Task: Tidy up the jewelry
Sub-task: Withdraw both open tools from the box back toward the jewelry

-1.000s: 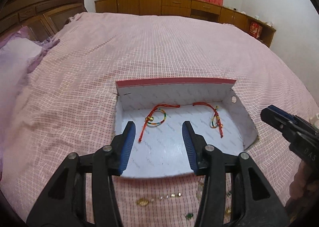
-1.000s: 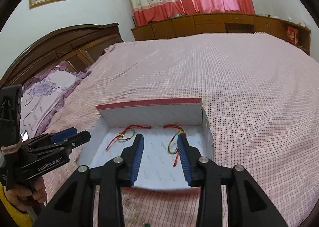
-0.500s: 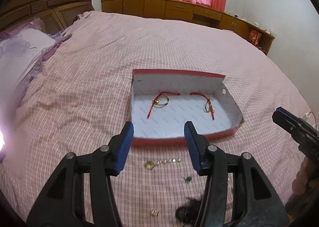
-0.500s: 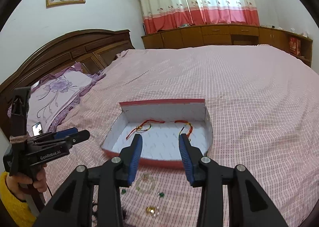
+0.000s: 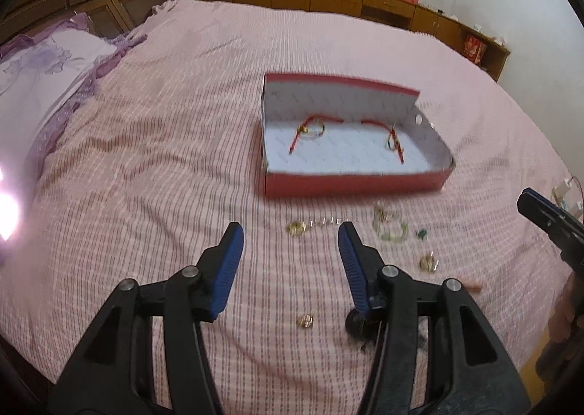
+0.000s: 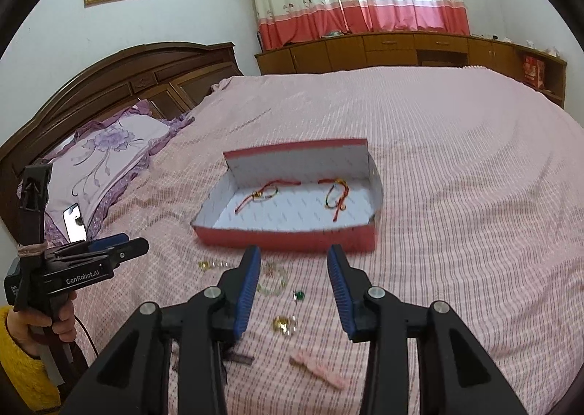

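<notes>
- The left wrist view is taken from low over the pink bedspread (image 5: pixel 146 159), aimed across the bed toward the curtained far wall.
- The right wrist view is taken from slightly higher, angled toward the headboard (image 6: pixel 109 86).
- The red box (image 5: pixel 350 185) (image 6: pixel 288 236) and the scattered jewelry (image 5: pixel 390 229) (image 6: pixel 272 280) before it are shared, seen near.
</notes>
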A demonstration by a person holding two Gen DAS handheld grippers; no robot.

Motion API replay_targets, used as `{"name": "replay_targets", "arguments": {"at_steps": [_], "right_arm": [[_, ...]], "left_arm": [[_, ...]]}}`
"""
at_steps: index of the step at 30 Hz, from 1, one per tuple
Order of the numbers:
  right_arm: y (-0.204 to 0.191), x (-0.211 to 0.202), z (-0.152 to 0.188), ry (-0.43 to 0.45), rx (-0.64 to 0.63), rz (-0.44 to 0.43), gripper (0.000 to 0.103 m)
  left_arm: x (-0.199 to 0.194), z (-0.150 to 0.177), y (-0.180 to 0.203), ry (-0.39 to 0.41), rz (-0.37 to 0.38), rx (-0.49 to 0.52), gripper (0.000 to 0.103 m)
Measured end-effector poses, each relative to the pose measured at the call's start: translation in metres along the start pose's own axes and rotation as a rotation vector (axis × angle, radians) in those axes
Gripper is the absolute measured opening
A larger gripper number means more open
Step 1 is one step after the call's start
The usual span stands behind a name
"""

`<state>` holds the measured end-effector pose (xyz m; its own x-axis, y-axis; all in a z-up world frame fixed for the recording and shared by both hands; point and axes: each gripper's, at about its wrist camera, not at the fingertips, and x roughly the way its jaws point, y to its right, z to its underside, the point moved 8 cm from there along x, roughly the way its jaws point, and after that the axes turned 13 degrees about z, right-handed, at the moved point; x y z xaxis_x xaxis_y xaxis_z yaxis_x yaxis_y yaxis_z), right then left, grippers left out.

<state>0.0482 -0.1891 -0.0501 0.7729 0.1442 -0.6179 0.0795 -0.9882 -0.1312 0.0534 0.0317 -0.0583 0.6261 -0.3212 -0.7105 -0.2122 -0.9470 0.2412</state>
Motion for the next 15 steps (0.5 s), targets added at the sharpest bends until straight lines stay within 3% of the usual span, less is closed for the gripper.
{"name": "replay_targets", "arguments": {"at_steps": [15], "right_arm": [[0.006,0.014,0.069,-0.114,-0.016,0.037,0.045]], "left_arm": [[0.016,0.051,-0.004,-0.088,0.000,-0.009,0.046]]}}
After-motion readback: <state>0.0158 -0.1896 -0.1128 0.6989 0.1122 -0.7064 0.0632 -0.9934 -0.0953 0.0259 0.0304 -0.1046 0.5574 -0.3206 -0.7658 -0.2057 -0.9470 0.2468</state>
